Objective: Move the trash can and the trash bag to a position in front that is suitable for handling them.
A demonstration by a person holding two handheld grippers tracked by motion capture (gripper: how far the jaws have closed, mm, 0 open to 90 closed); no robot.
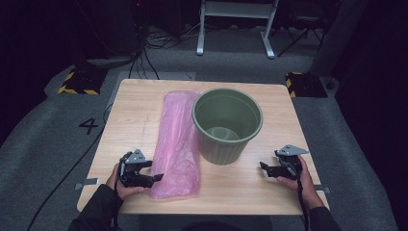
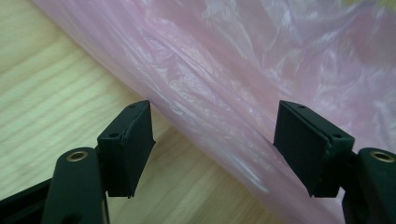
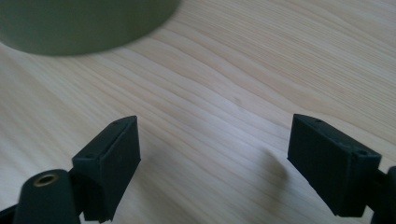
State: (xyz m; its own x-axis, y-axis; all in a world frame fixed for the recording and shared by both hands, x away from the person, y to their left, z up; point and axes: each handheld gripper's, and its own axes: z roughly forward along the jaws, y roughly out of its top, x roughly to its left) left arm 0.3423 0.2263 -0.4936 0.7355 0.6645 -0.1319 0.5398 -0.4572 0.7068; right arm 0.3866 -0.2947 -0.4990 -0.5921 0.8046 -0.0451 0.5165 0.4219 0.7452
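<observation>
My left tongs (image 2: 212,140) stand wide open at the near edge of the pink bag (image 2: 261,70), gripping nothing. My right tongs (image 3: 212,163) gape empty over the tabletop (image 3: 261,60). The bag lies flat just beside the green bucket (image 1: 227,124).

Pink bag (image 1: 176,144), olive-green bin (image 1: 227,125), pale woodgrain table (image 1: 134,103).

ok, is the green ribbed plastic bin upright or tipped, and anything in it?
Upright and empty: the green ribbed plastic bin stands on its base on the wooden table, mouth up, its bare bottom visible inside.
</observation>
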